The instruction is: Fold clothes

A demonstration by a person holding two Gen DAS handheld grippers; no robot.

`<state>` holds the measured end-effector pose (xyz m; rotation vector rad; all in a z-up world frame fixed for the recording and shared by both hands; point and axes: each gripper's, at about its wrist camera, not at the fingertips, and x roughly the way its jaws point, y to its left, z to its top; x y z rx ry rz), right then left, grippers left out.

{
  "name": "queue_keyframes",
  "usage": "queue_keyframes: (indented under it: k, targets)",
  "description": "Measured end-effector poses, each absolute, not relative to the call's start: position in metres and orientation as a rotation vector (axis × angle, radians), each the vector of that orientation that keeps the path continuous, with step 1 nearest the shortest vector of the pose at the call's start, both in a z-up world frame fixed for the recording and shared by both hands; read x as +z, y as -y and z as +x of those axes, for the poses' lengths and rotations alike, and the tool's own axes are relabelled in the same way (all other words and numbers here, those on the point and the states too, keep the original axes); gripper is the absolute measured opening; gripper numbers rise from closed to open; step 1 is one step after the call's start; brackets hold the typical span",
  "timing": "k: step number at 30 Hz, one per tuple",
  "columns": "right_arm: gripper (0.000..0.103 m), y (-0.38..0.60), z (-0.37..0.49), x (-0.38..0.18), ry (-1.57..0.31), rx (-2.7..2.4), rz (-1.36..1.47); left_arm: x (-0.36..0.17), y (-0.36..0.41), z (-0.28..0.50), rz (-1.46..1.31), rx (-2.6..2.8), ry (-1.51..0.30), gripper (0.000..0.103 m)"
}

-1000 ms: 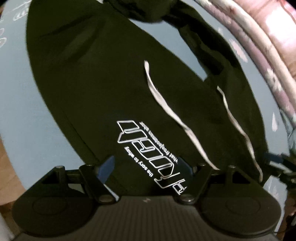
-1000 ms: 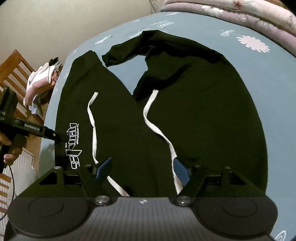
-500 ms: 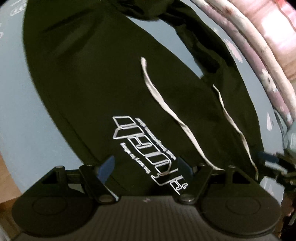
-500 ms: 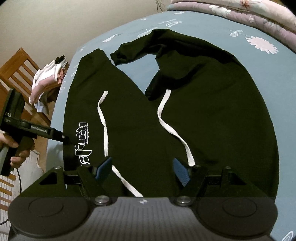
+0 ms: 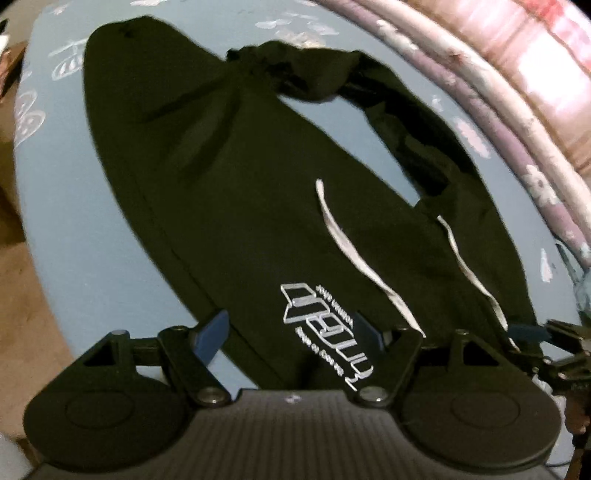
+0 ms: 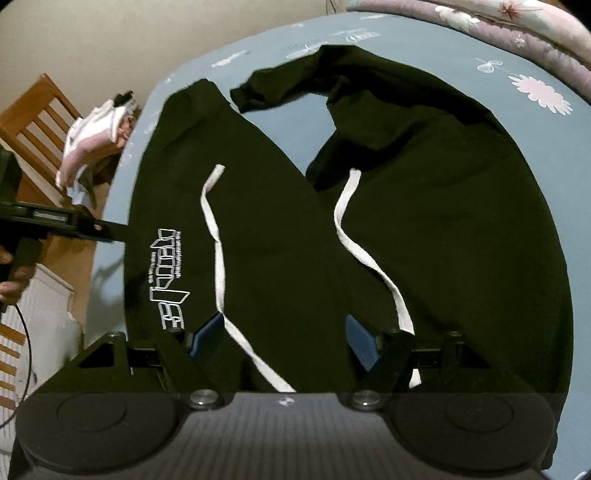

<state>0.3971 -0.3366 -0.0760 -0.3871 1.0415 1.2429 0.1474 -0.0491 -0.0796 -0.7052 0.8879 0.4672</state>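
Black sweatpants (image 5: 258,184) (image 6: 443,221) lie spread on a blue bedsheet (image 5: 66,221), one leg crumpled at the far end. Two white drawstrings (image 5: 343,236) (image 6: 214,229) and a white printed logo (image 5: 317,314) (image 6: 166,273) mark the waist end nearest me. My left gripper (image 5: 288,332) hangs open over the logo corner, with the pants' side edge running between its fingers and nothing pinched. In the right wrist view the left gripper (image 6: 118,234) comes in from the left at that same edge. My right gripper (image 6: 284,338) is open above the waistband, astride one drawstring, and shows as the right gripper (image 5: 528,330) at the far right.
A folded floral quilt (image 5: 498,74) (image 6: 480,14) lies along the right side of the bed. Left of the bed stands a wooden chair (image 6: 33,122) with pink and white clothes (image 6: 92,144) draped on it. A person's hand (image 6: 11,273) holds the left gripper's handle.
The left gripper has pulled back and up, so both trouser legs now show in its view. The right gripper has slid a little left along the waistband. Both jaws stay wide.
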Motion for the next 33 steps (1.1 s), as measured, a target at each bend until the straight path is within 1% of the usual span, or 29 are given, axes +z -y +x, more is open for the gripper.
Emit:
queue_keyframes:
  k: [5, 10, 14, 17, 22, 28, 31, 33]
  targets:
    - [0.077, 0.304, 0.39, -0.079, -1.051, 1.13, -0.427, -0.082, 0.022, 0.148, -0.663, 0.391, -0.856, 0.073]
    - [0.077, 0.27, 0.374, -0.08, -1.049, 0.972, -0.428, -0.092, -0.007, 0.138, -0.624, 0.33, -0.778, 0.073]
    - [0.077, 0.249, 0.359, -0.085, -1.149, 0.844, -0.455, -0.102, -0.027, 0.118, -0.69, 0.314, -0.754, 0.073]
    - [0.077, 0.24, 0.346, -0.079, -1.181, 0.807, -0.499, -0.103, -0.043, 0.108, -0.721, 0.29, -0.78, 0.073]
    - [0.077, 0.228, 0.338, -0.063, -1.243, 0.763, -0.487, -0.086, -0.084, 0.114, -0.76, 0.324, -0.829, 0.073]
    - [0.077, 0.218, 0.357, -0.038, -1.316, 0.699, -0.37, -0.051, -0.143, 0.155, -0.72, 0.386, -0.847, 0.073]
    - [0.077, 0.212, 0.367, -0.029, -1.326, 0.683, -0.317, -0.044, -0.182, 0.174, -0.729, 0.475, -0.843, 0.073]
    - [0.077, 0.204, 0.37, -0.027, -1.317, 0.674, -0.306, -0.042, -0.212, 0.183, -0.715, 0.555, -0.836, 0.069]
